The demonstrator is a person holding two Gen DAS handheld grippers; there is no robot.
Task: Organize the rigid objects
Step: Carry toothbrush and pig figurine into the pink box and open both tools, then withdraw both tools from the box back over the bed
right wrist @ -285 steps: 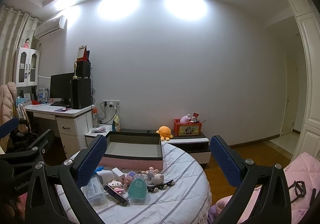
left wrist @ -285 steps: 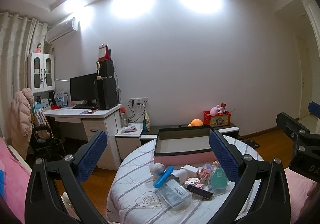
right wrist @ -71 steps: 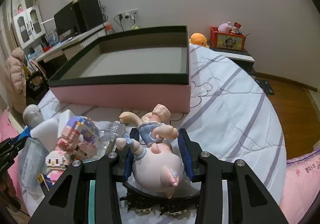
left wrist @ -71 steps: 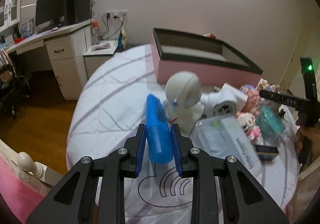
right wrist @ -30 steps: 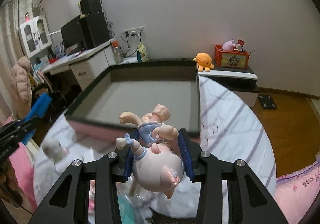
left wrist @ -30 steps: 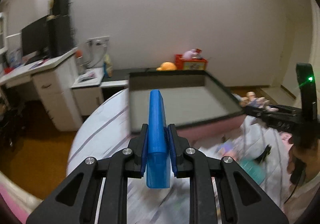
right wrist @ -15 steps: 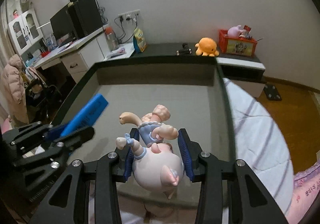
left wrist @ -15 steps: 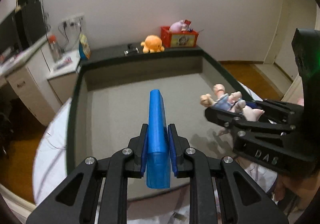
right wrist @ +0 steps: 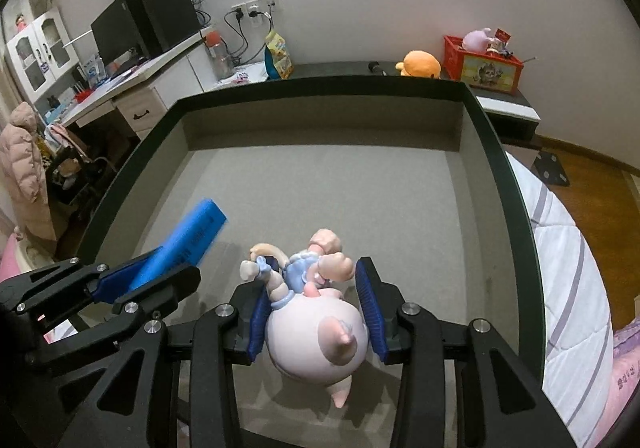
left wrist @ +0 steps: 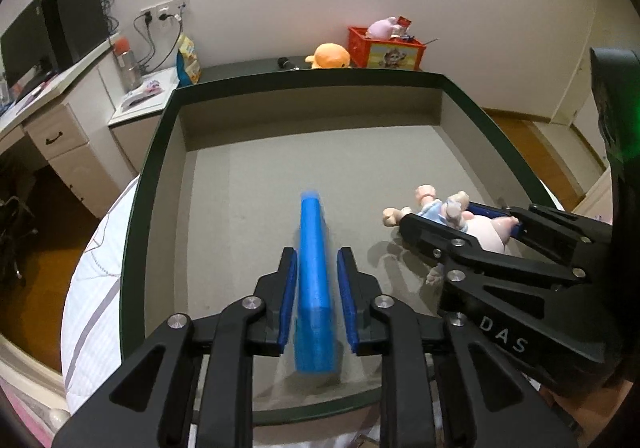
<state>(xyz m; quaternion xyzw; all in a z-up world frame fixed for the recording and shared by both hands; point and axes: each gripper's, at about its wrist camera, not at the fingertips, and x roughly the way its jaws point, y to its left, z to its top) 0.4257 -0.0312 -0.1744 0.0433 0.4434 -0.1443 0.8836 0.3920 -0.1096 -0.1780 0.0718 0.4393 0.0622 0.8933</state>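
Note:
Both grippers hang over the open box with a dark green rim and grey floor. My left gripper has its jaws slightly apart, with gaps on both sides of the blurred blue flat case, which looks released. In the right wrist view the blue case sticks out of the left gripper. My right gripper has its pads slightly off the pink pig figure; a gap shows on the right side. The pig figure also shows in the left wrist view.
The box sits on a round table with a striped white cloth. Behind stand a low cabinet with an orange plush and red toy crate, and a desk at left.
Both grippers moved further over the box and lower. Both sets of jaws have opened a little; the blue case is blurred and slipping down between the left pads.

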